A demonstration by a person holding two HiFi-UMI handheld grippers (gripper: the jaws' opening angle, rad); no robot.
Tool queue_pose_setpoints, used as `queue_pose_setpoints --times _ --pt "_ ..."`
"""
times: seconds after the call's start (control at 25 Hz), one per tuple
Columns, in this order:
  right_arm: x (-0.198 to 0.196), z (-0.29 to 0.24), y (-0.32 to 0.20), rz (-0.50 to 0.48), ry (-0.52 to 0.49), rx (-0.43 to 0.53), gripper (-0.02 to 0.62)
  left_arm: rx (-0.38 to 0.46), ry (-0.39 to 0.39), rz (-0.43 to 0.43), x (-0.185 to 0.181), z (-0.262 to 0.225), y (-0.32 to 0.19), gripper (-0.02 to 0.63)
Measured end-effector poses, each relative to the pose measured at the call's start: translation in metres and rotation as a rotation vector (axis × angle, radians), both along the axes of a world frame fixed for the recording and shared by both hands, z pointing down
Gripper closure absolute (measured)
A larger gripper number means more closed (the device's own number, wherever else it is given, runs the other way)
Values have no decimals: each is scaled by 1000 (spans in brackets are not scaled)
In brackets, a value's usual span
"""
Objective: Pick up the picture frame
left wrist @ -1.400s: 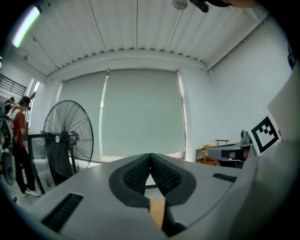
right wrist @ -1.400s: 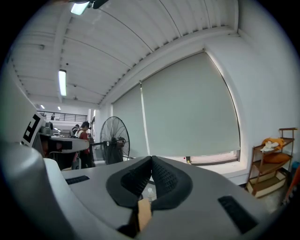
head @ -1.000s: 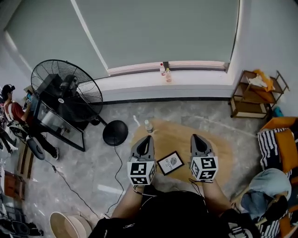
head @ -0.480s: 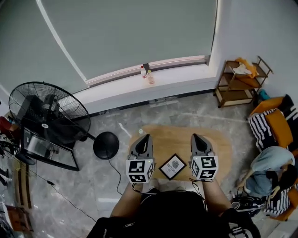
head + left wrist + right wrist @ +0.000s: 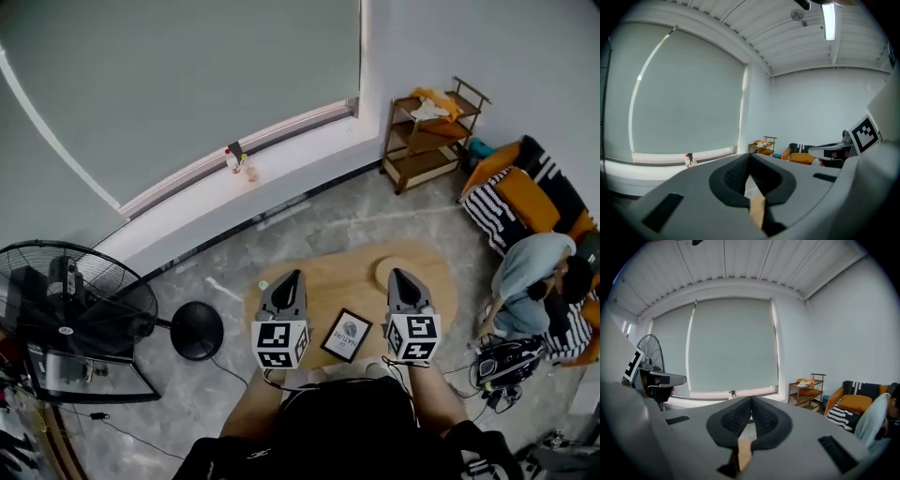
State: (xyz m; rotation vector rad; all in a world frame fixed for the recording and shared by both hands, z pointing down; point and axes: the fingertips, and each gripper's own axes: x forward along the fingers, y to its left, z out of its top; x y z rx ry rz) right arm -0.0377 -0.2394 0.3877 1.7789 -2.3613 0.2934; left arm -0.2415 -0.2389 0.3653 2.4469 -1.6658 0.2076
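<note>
A small black picture frame (image 5: 346, 335) with a white print lies flat on the low wooden table (image 5: 328, 281), near its front edge. My left gripper (image 5: 290, 280) hovers just left of the frame, shut and empty. My right gripper (image 5: 400, 278) hovers just right of it, also shut with nothing held. Both point roughly level, out over the table. In the left gripper view the jaws (image 5: 751, 159) meet at the tips, and a strip of wooden table shows below them. The right gripper view shows the same: jaws (image 5: 752, 401) closed tip to tip. The frame is in neither gripper view.
A standing fan (image 5: 70, 309) with a round black base (image 5: 197, 330) is at the left. A wooden shelf (image 5: 427, 131) stands at the back right by an orange striped sofa (image 5: 530, 192). A person (image 5: 534, 277) crouches at the right. Two bottles (image 5: 238, 164) sit on the window ledge.
The view has swung to the right: fan and window slid left, shelf and sofa came in. Both grippers stay shut on either side of the frame, which remains on the table.
</note>
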Motion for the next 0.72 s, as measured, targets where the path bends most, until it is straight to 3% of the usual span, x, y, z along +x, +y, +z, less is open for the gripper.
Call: queue_pose_setpoints --times 0.16,0.36,0.72 --pt "3 3 22 129 13 -10 578 -16 13 118 4 9 -4 585" --pt "19 15 45 224 33 -36 578 -34 21 205 18 18 -1 584" --pt "27 27 52 261 30 -36 578 -49 17 223 18 30 12 584"
